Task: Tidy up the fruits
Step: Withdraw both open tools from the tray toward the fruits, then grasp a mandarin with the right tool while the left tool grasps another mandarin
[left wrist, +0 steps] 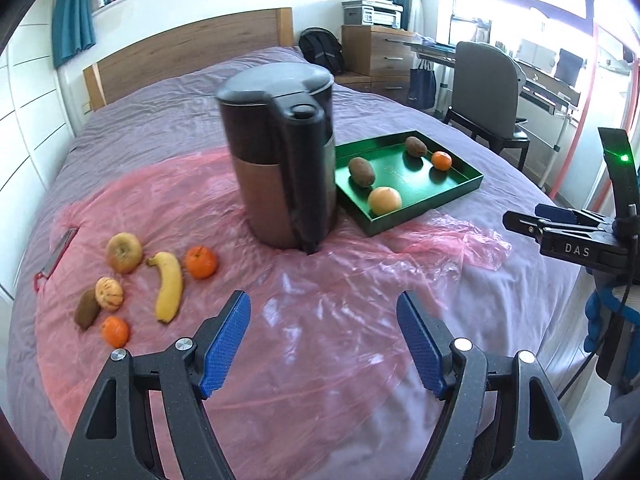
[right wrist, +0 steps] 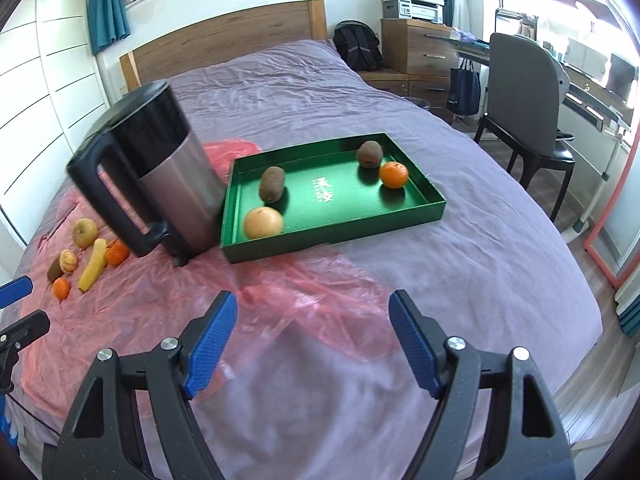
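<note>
Lying loose on the pink plastic sheet point(left wrist: 320, 300), at the left of the bed point(left wrist: 160, 120), are 6 fruits not yet sorted: an apple point(left wrist: 124, 252), a banana point(left wrist: 168, 286), 2 mandarins point(left wrist: 201, 262) point(left wrist: 115, 331), a kiwi point(left wrist: 87, 309) and a pale ribbed fruit point(left wrist: 109, 294). The green tray point(right wrist: 400, 216), right of the kettle point(right wrist: 160, 176), already holds 4: 2 kiwis point(right wrist: 272, 184) point(right wrist: 369, 154), a mandarin point(right wrist: 393, 175) and a pale round fruit point(right wrist: 263, 222).

The left gripper point(left wrist: 324, 344) hangs over the near part of the sheet with its blue pads spread wide and nothing between them. The right gripper point(right wrist: 314, 344) is likewise wide open and empty, nearer the tray.

The loose pile lies forward and to the left of the left gripper, so that hand is clearly the nearer one; the right would have to cross past the kettle, which stands between pile and tray. The banana's long axis runs roughly near-to-far, tilted slightly, so jaws closing left-to-right would take it across its width.

Legible writing: "DAS" on the right gripper's body in the left view, and pale characters printed on the tray floor, which I cannot read with confidence.
</note>
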Action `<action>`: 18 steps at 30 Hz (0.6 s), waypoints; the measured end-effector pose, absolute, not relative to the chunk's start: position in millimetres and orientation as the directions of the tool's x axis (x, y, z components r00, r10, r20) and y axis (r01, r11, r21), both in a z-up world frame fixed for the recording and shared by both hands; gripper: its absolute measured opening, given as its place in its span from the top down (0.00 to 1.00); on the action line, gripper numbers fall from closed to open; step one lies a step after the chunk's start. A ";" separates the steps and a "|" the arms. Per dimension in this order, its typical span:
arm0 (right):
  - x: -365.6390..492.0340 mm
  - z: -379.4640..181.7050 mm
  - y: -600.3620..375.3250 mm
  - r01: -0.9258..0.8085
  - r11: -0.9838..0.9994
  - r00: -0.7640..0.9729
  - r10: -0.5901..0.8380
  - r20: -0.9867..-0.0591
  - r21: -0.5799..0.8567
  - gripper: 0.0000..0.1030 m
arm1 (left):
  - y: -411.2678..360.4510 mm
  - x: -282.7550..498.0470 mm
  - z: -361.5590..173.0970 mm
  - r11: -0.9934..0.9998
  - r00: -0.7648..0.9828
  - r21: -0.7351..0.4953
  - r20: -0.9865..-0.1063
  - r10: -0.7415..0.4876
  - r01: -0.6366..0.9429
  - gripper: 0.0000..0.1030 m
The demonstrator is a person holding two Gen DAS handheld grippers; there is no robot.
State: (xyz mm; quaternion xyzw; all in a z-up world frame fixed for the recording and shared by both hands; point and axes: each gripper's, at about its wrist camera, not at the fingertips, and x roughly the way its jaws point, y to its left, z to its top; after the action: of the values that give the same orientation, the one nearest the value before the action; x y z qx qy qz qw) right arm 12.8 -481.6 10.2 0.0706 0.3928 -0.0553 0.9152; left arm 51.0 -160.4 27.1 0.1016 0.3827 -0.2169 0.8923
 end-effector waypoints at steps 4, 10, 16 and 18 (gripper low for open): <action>0.4 11.9 -458.6 0.126 0.988 0.684 -0.022 -0.730 0.088 0.00 | -131.5 40.4 30.5 0.903 0.628 -0.005 -0.717 -0.302 0.429 0.32; -12.2 6.0 -406.0 0.048 0.996 0.665 0.026 -0.747 0.077 0.00 | -86.8 26.7 33.2 0.933 0.653 -0.014 -0.710 -0.263 0.360 0.32; -11.7 -0.7 -356.2 -0.027 0.997 0.651 0.075 -0.755 0.076 0.00 | -49.3 26.7 25.9 0.955 0.669 -0.023 -0.709 -0.223 0.295 0.32; -9.1 -1.2 -338.2 -0.059 0.996 0.649 0.085 -0.756 0.062 0.00 | -37.1 30.4 20.8 0.963 0.670 -0.030 -0.712 -0.209 0.269 0.32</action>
State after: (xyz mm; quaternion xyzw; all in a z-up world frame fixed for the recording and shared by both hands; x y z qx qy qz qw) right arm -9.1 -338.2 -1.2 0.0157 0.4168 0.0399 0.9080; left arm 30.4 -37.1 20.8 0.0389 0.3846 -0.1309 0.9129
